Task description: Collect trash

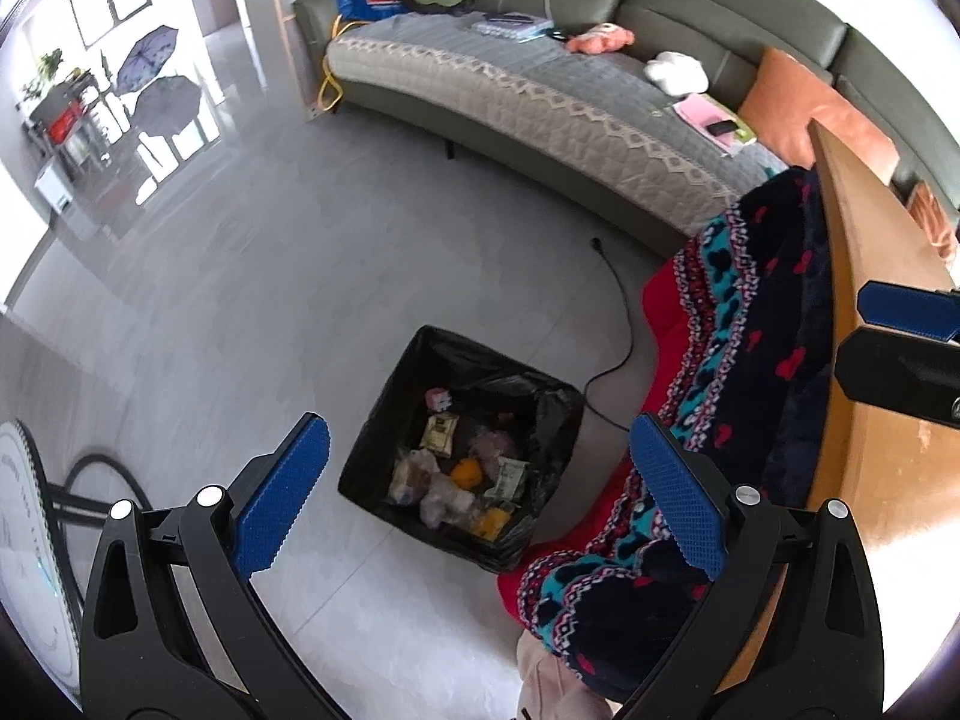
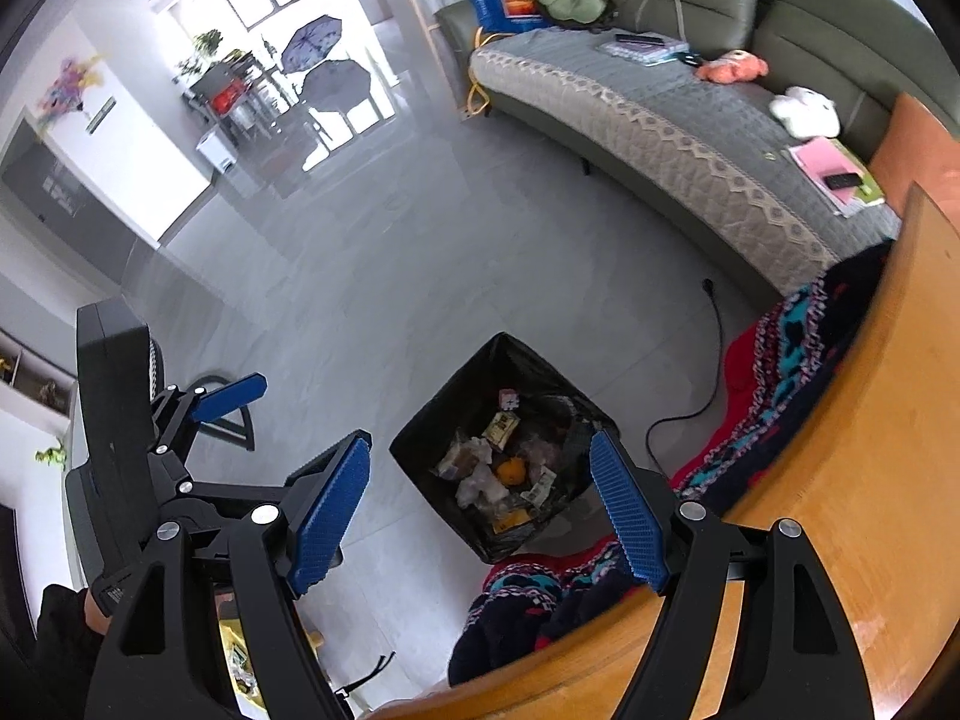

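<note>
A black-lined trash bin (image 1: 384, 414) stands on the grey floor, holding several wrappers, tissues and orange peel (image 1: 467, 473). It also shows in the right wrist view (image 2: 420, 450). My left gripper (image 1: 480, 492) is open and empty, hovering above the bin. My right gripper (image 2: 480, 510) is open and empty too, above the bin's near side. The right gripper's blue pad shows at the right edge of the left wrist view (image 1: 906, 306). The left gripper shows at the left of the right wrist view (image 2: 228, 399).
A wooden table edge (image 2: 840, 480) curves along the right, draped with a red, blue and black patterned blanket (image 1: 738, 324). A black cable (image 1: 624, 324) lies on the floor. A green sofa (image 1: 540, 108) with clutter runs behind. A fan base (image 1: 36, 540) is at left.
</note>
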Action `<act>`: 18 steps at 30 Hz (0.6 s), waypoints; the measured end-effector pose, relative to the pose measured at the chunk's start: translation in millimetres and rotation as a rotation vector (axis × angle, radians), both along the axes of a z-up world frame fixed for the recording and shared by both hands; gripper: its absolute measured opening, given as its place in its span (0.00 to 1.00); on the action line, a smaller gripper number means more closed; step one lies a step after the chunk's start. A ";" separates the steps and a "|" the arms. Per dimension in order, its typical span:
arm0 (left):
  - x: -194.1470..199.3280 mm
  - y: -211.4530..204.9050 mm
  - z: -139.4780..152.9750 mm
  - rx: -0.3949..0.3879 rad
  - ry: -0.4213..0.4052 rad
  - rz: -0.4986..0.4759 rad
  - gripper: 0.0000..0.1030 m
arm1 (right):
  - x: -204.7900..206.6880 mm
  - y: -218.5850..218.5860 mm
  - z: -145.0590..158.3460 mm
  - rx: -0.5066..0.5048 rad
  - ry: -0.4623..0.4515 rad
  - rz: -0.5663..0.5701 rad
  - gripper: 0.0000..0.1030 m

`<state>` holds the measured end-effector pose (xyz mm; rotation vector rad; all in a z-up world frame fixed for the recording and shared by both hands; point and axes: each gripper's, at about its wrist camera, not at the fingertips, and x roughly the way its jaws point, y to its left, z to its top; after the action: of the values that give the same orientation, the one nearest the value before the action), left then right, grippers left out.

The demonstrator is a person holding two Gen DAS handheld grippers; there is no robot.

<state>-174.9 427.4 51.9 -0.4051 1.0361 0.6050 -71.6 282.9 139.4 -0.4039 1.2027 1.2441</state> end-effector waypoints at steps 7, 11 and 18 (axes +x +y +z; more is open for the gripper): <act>30.3 -36.6 11.7 0.015 -0.021 -0.085 0.94 | 26.5 -47.7 4.9 0.011 0.005 -0.084 0.75; 47.6 -63.8 17.4 0.019 -0.029 -0.137 0.94 | 39.9 -77.9 6.8 0.013 0.005 -0.132 0.75; 78.4 -118.2 26.9 0.033 -0.038 -0.245 0.94 | 69.8 -147.9 13.7 0.032 -0.001 -0.251 0.75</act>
<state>-96.5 309.2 78.8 -0.2548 1.0201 0.3933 -1.7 135.0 153.2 -0.2219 1.1917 1.0445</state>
